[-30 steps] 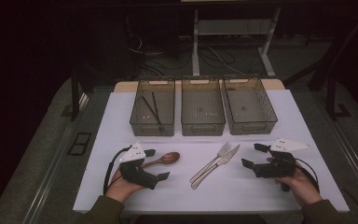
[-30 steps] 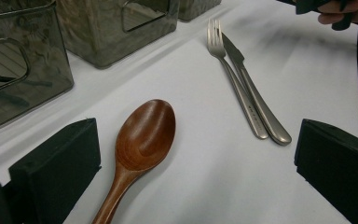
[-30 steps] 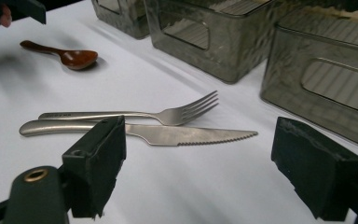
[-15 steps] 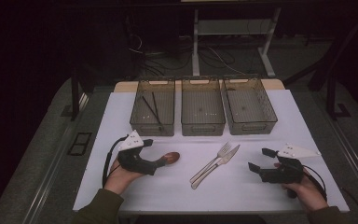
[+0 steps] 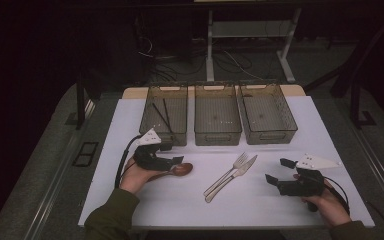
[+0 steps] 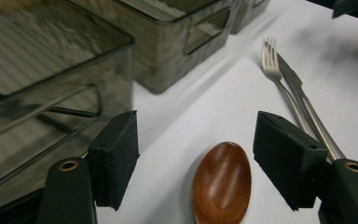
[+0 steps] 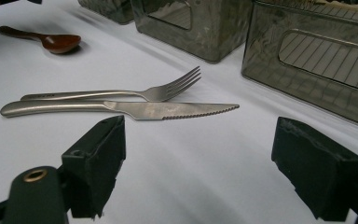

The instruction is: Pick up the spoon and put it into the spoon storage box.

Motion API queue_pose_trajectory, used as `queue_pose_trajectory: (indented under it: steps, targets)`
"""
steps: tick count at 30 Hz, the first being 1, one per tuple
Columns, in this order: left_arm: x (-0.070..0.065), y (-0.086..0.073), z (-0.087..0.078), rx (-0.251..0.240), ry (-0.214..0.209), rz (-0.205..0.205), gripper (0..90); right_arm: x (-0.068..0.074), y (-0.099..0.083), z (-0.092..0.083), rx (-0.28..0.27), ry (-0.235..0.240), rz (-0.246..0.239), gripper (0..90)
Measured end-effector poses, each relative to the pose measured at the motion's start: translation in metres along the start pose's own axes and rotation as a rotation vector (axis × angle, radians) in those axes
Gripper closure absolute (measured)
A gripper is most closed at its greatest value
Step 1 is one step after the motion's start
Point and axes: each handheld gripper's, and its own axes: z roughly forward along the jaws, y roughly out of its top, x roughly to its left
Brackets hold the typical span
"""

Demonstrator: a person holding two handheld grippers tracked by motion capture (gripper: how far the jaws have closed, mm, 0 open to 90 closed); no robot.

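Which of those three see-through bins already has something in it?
The left bin, the one behind the left gripper. Two thin dark sticks, seemingly chopsticks, lie in it, while the middle bin and right bin look empty.

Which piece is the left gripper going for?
On the white table cover, in front of the left bin, lies a wooden spoon between the left gripper's closing jaws. It is brown with an oval bowl, unlike the steel fork and knife.

1. I see open white tabletop (image 5: 260, 205) between my two grippers, crossed only by the fork (image 5: 228, 172) and knife (image 5: 235, 176)
2. Three bins (image 5: 217, 131) wall off the far edge
3. The spoon (image 6: 222, 182) lies between my left jaws
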Motion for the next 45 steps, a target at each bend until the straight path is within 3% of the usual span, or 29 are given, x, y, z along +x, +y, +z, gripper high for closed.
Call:
queue_pose_trajectory:
  steps: [4,15,36,45]
  targets:
    - [0.000,0.000,0.009,0.022,-0.035,0.011,33.5,0.001,0.000,0.000,0.002,0.002,-0.009,16.9]
    - [-0.001,-0.007,0.023,0.115,-0.074,0.041,37.4,0.002,0.000,0.001,0.017,0.010,-0.027,16.9]
    - [-0.005,-0.015,0.026,0.211,-0.065,0.063,42.6,0.004,0.000,0.003,0.041,0.017,-0.047,16.9]
    - [-0.006,-0.016,0.027,0.247,-0.072,0.098,44.0,0.004,0.000,0.003,0.045,0.015,-0.049,16.9]
